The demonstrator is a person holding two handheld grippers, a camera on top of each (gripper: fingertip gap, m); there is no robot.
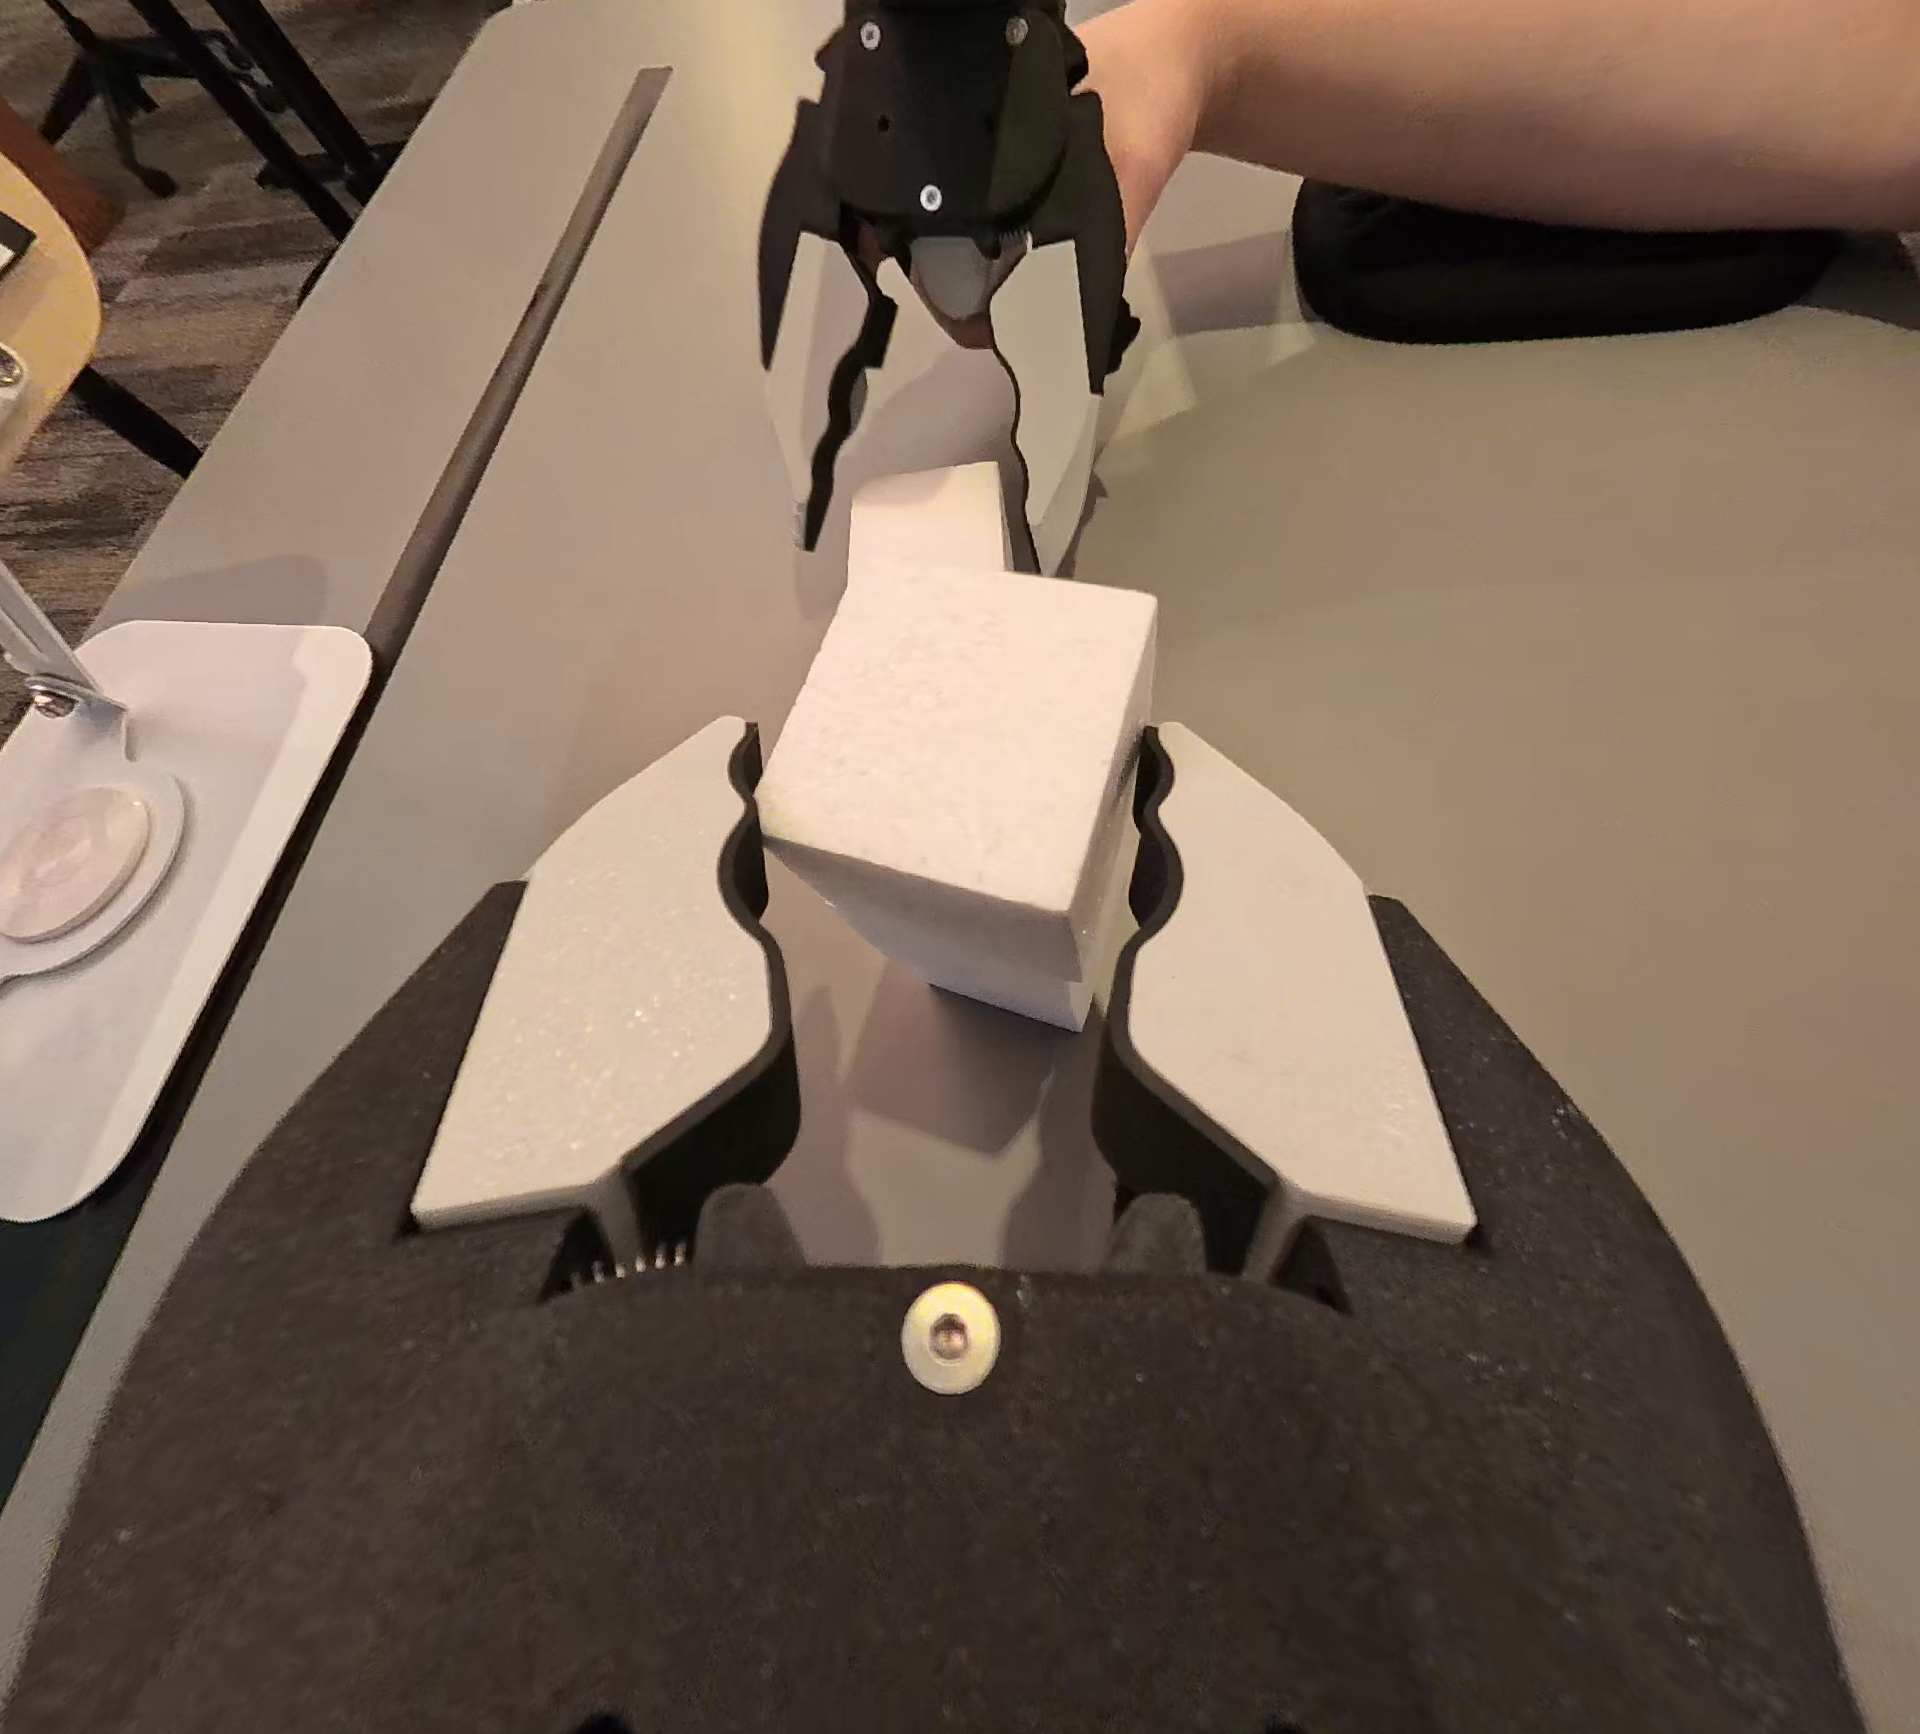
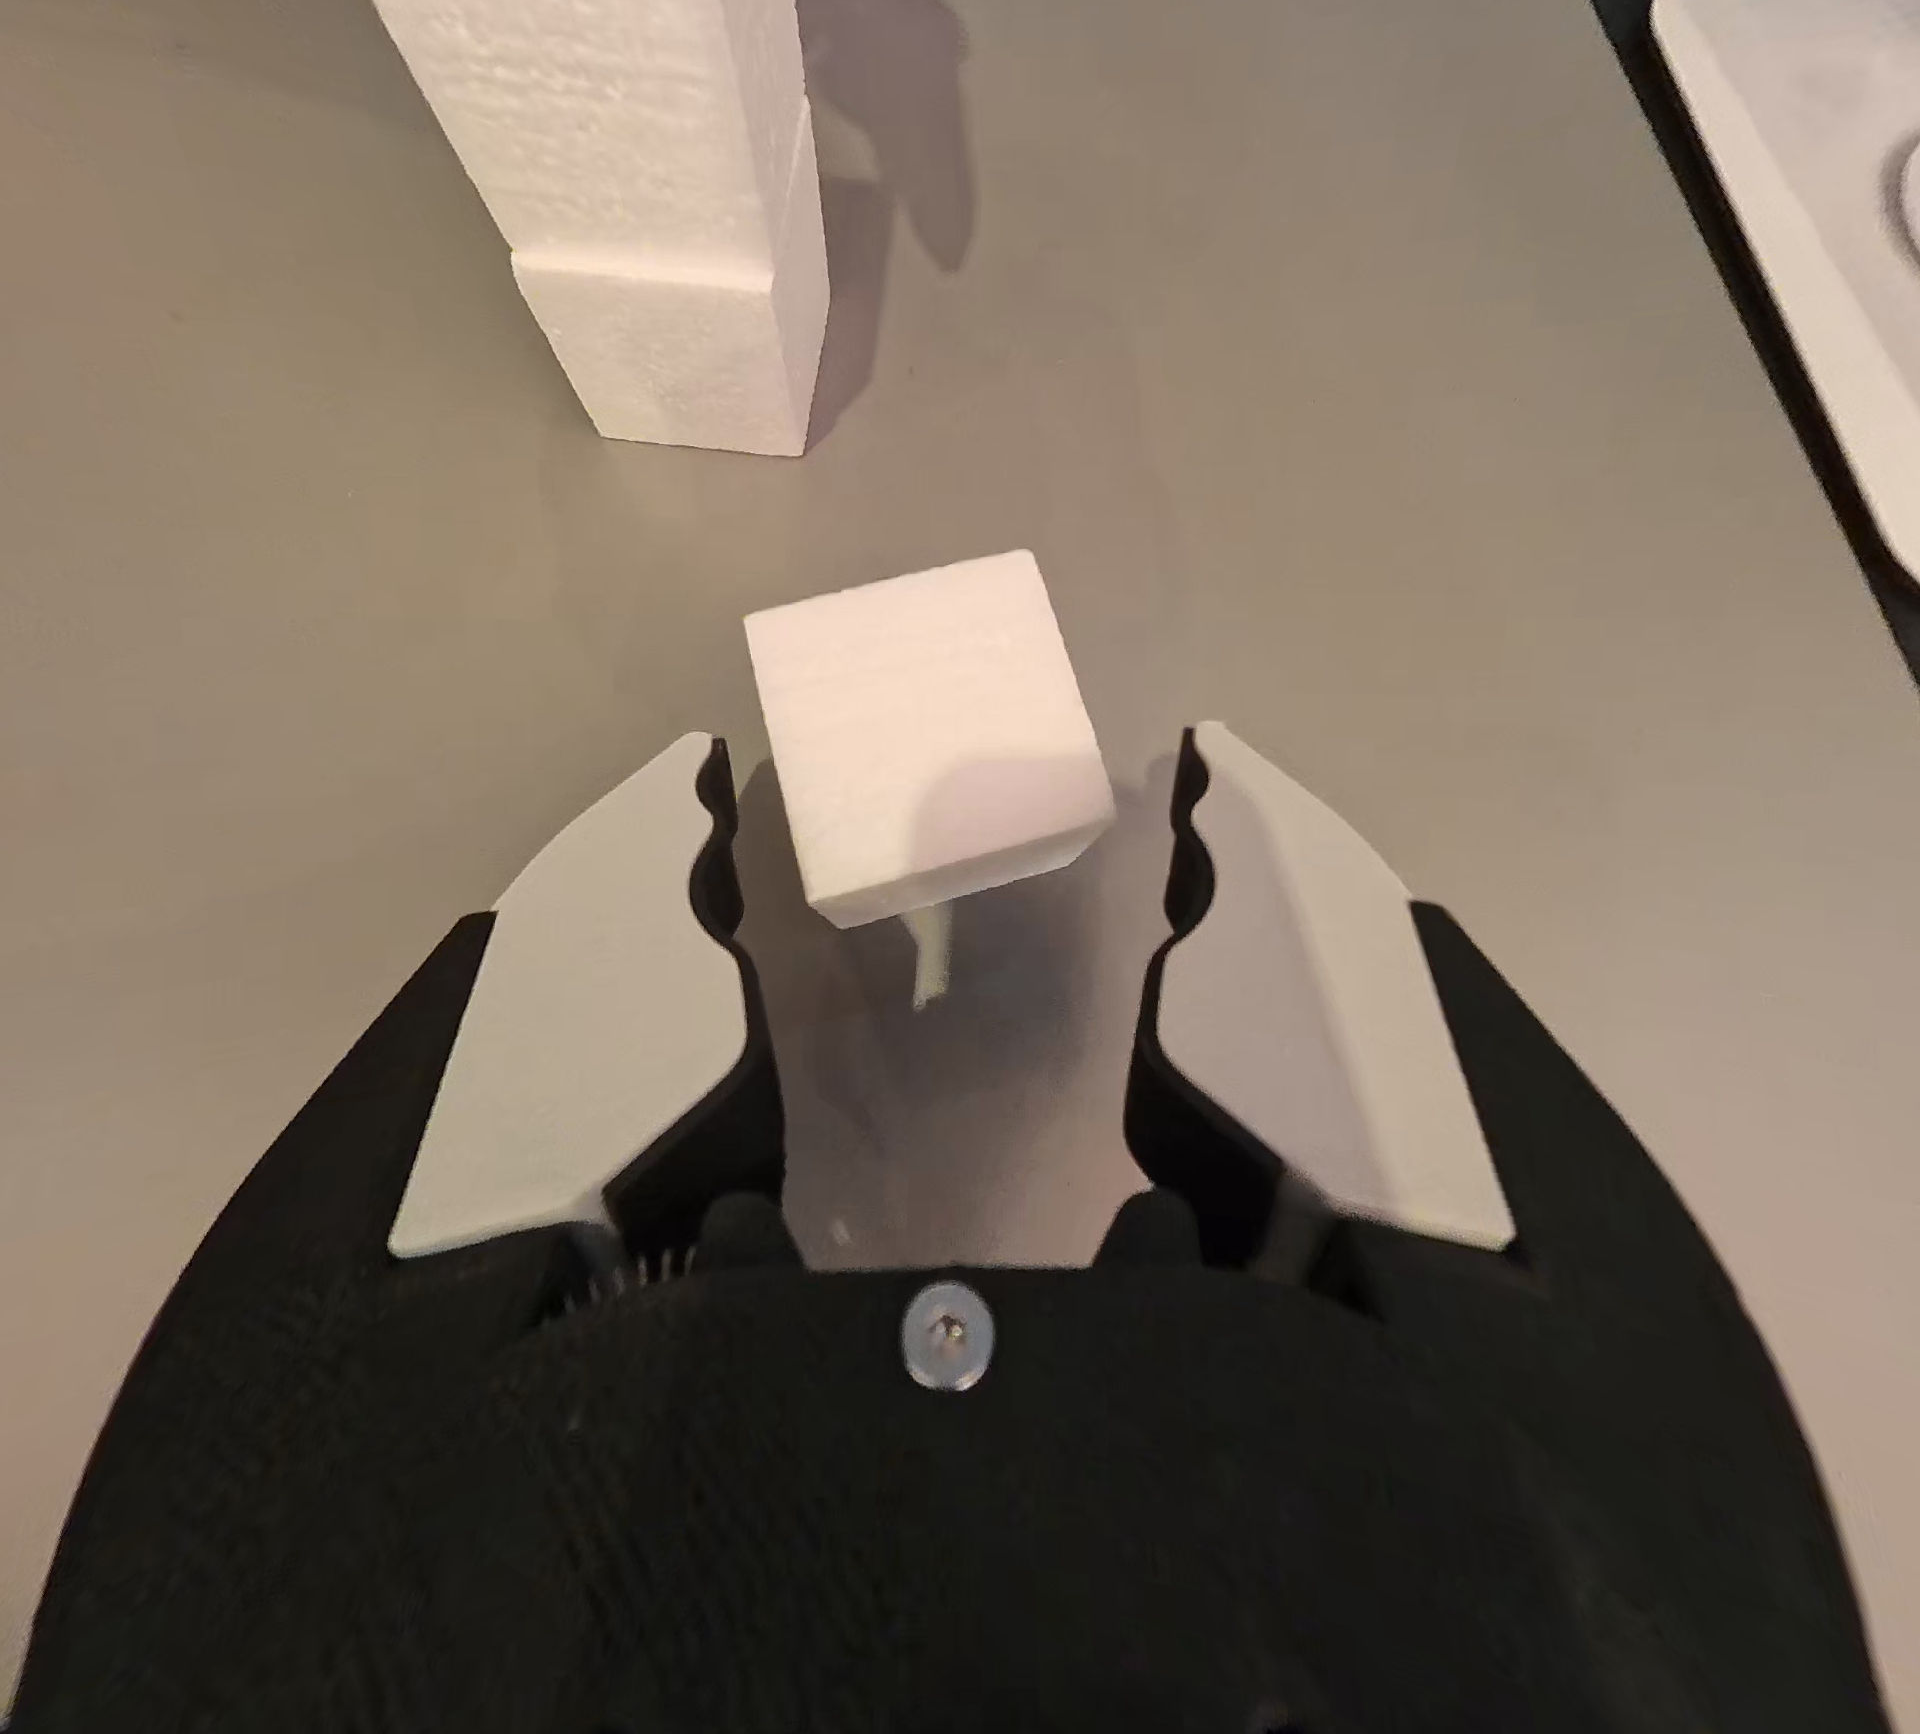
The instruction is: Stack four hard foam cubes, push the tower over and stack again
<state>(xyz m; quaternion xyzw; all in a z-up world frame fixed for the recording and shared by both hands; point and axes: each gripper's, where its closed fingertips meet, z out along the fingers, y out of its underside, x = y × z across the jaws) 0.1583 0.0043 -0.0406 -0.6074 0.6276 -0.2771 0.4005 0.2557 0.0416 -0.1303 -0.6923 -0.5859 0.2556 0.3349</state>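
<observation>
A tower of three white foam cubes stands on the grey table; its top runs out of the right wrist view. In the left wrist view my left gripper is closed against both sides of the top cube, with a lower cube showing beneath. A loose fourth cube lies on the table between the fingers of my right gripper, which is open with a gap on each side. The right gripper and that cube also show just beyond the tower in the left wrist view.
A white flat stand base lies at the table's left edge and also shows in the right wrist view. A black pad lies under the person's forearm. A dark slot runs along the table. Chairs stand beyond the left edge. My hands' fingertips stand some 15 cm from each other.
</observation>
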